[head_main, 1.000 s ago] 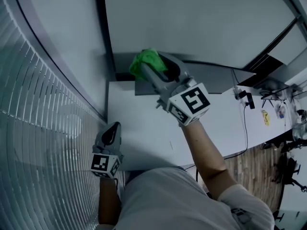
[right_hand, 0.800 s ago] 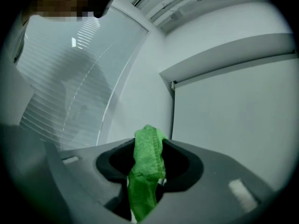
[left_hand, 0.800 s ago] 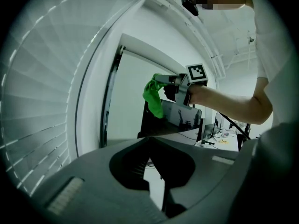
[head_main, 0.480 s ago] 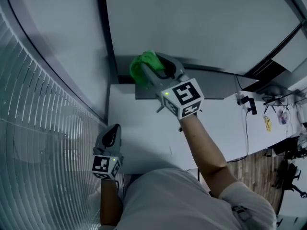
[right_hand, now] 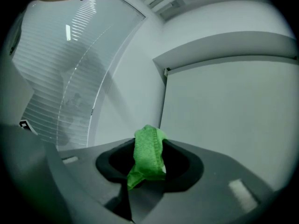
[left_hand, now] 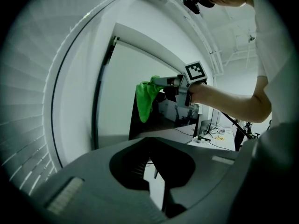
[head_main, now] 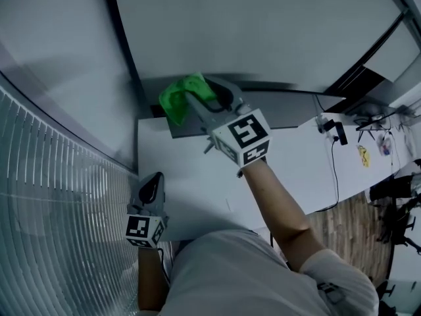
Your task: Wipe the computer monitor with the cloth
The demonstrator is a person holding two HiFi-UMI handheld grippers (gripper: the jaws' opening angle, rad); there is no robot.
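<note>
As your right tongs, clamped on the cloth, slid left across the monitor, wiping looks under way. Your left tongs sit together, empty.

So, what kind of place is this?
Probably an office or lab: a white desk with a monitor, a cable running across it, and slatted blinds on the left.
</note>
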